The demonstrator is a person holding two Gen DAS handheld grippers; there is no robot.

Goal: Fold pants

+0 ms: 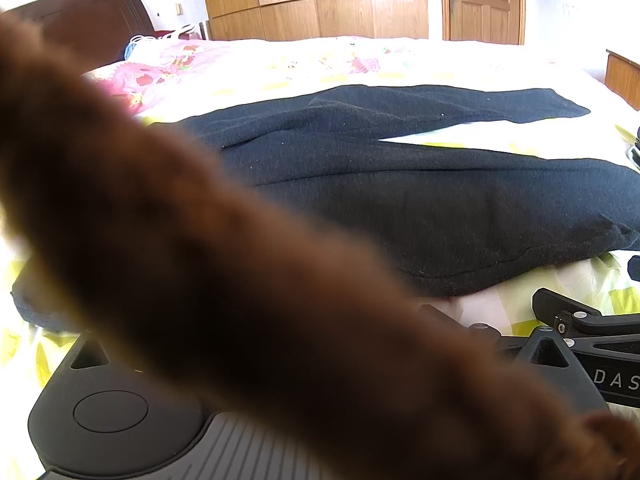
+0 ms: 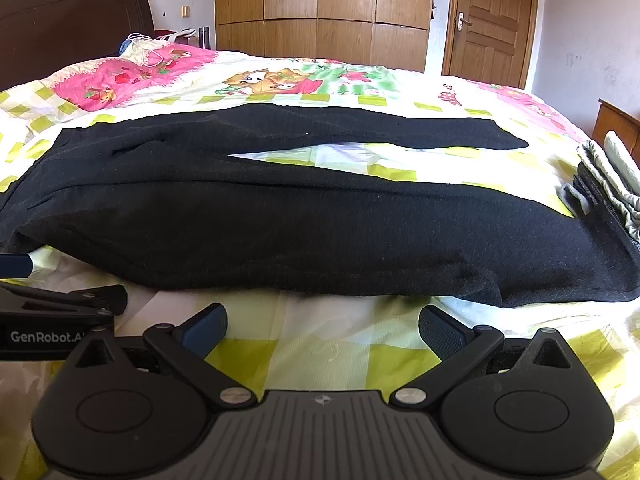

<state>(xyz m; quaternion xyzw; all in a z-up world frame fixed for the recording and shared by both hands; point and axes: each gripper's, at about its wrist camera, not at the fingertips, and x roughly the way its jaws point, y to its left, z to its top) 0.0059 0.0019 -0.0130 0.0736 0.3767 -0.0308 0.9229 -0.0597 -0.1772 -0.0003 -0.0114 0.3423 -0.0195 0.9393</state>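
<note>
Lying flat on the checked cotton bedsheet (image 2: 320, 356), black knit pants (image 2: 304, 216) spread their 2 legs in a V. Right claw (image 2: 322, 326) gapes empty just before them; left claw's state is unclear, hidden by a blurry brown fuzzy sleeve (image 1: 240, 280).

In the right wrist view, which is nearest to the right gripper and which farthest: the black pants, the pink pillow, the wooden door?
From the right gripper:
1. Black pants, just ahead, across the bed.
2. Pink pillow, far left.
3. Wooden door, back right, beyond the bed.
</note>
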